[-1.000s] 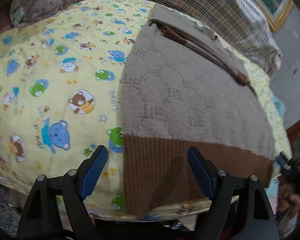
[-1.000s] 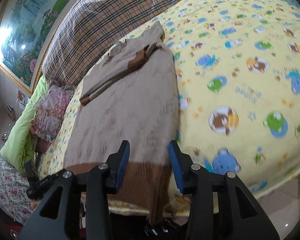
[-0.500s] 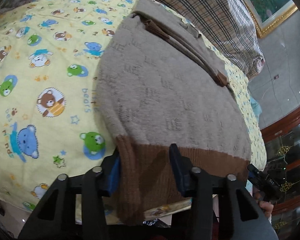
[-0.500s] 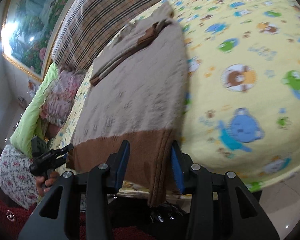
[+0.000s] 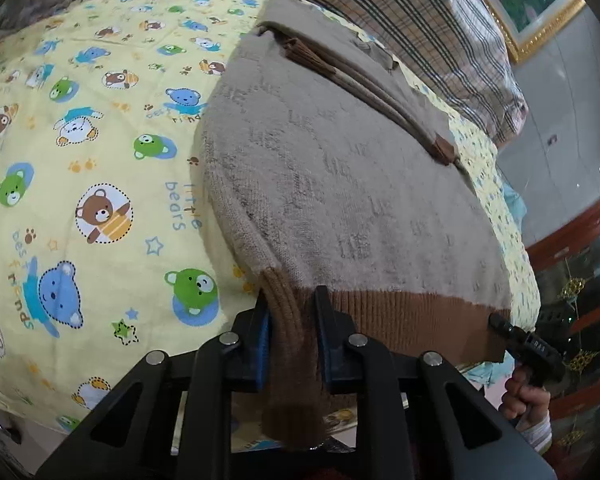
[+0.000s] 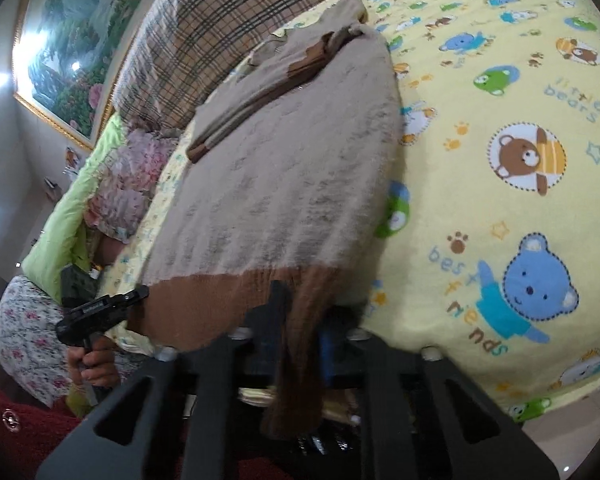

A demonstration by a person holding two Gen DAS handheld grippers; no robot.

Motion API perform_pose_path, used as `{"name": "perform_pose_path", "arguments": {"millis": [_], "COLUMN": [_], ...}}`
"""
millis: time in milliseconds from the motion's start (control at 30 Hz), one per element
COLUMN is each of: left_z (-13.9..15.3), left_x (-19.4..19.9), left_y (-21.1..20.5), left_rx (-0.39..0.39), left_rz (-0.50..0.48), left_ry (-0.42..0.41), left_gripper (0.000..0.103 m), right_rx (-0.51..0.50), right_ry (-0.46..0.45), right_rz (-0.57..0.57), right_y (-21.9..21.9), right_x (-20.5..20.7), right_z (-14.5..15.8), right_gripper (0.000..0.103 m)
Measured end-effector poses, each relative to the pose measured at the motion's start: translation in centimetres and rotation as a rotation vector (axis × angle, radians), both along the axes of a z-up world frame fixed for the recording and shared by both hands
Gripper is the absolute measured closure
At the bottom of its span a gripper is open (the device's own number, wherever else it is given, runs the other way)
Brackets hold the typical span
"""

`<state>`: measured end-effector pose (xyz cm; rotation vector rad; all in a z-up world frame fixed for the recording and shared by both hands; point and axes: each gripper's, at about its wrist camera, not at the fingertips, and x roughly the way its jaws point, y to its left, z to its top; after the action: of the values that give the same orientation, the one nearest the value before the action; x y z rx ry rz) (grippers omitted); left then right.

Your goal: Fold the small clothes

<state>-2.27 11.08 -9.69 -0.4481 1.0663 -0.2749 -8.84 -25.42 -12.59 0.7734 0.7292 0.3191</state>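
The left gripper has just been closing; its fingers now pinch the brown ribbed hem of the beige sweater at its 9 o'clock corner. The right gripper has likewise been closing and clamps the hem's other corner. Both point downward at the bed, where the sweater lies flat, sleeves folded toward 12 o'clock.
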Motion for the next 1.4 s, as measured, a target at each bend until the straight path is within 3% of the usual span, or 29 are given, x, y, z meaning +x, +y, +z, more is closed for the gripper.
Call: {"name": "perform_pose_path", "arguments": {"millis": [233, 433, 633, 833, 1000, 1167, 1400], "left_z": [0.1, 2.9, 5.6, 8.5, 10.3, 10.6, 8.7], "left_x": [0.2, 1.3, 5.0, 10.6, 16.6, 23.2, 32.6], "left_y": [1.0, 0.6, -0.6, -1.5, -1.3, -0.9, -1.2], "left_rx": [-0.037, -0.105, -0.142, -0.126, -0.115, -0.090, -0.041], "left_rz": [0.007, -0.003, 0.003, 0.019, 0.059, 0.111, 0.145], "left_ry": [0.001, -0.089, -0.167, -0.251, -0.311, -0.334, -0.311], "left_gripper": [0.093, 0.096, 0.097, 0.097, 0.098, 0.098, 0.098], "right_rx": [0.026, 0.081, 0.147, 0.127, 0.094, 0.087, 0.056], "right_ry": [-0.028, -0.144, -0.275, -0.366, -0.389, -0.387, -0.328], "right_rz": [0.012, 0.050, 0.045, 0.021, -0.042, -0.109, -0.151], "right_y": [-0.4, -0.7, -1.8, -3.5, -5.6, -8.2, -10.7], "right_x": [-0.6, 0.1, 2.7, 8.2, 13.8, 20.1, 29.0], "right_z": [0.2, 2.6, 6.1, 10.1, 12.5, 14.0, 13.5], "right_gripper": [0.094, 0.094, 0.094, 0.094, 0.094, 0.095, 0.095]}}
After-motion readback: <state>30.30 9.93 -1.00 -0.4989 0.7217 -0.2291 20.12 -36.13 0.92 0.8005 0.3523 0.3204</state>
